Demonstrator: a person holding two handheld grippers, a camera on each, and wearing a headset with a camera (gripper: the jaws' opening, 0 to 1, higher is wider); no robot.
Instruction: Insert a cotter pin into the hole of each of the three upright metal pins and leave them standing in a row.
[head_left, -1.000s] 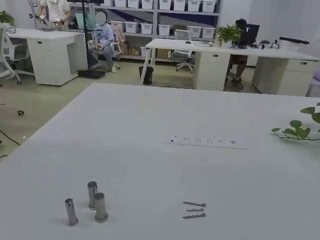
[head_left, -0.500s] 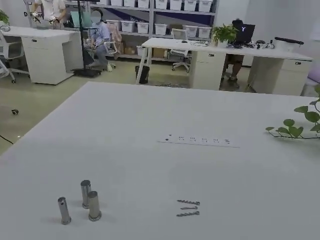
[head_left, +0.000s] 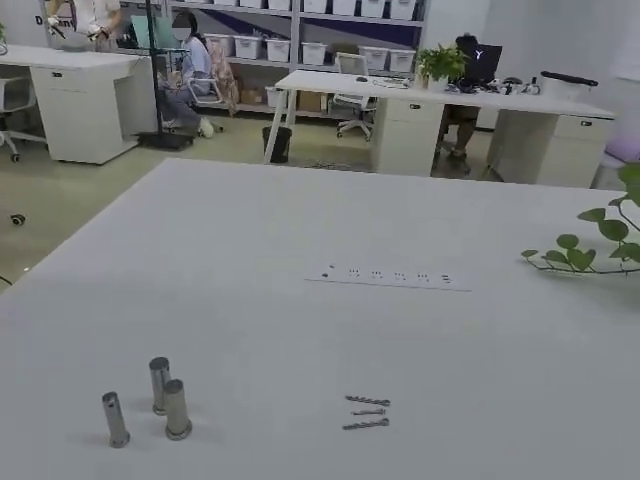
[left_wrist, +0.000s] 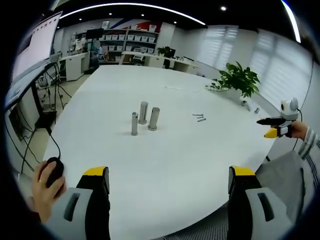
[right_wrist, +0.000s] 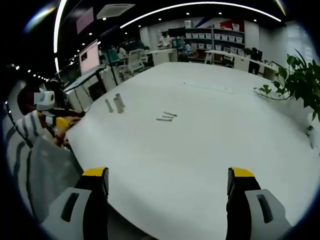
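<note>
Head view: cotter pins (head_left: 368, 411) tiny, blurry; left tool (left_wrist: 168, 172) & right tool (right_wrist: 167, 172) jaws apart.

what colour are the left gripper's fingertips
Yellow tips on the left gripper's fingers; clearest in the left gripper view.

Long white workbench top (head_left: 300, 220) was plain, no pattern. Three silver-grey cylindrical metal pins (head_left: 177, 409) had dull sheen. Three thin silver cotter pins (head_left: 367, 412) matched them. Flat white power strip (head_left: 388, 277) carried dark socket dots. Leafy plant (head_left: 590, 250) was green. Left gripper (left_wrist: 169, 172) and right gripper (right_wrist: 169, 172) were grey, yellow-tipped. Sleeve (right_wrist: 20, 135) was grey-and-white striped. Rounded computer mouse (left_wrist: 54, 170) was black.
</note>
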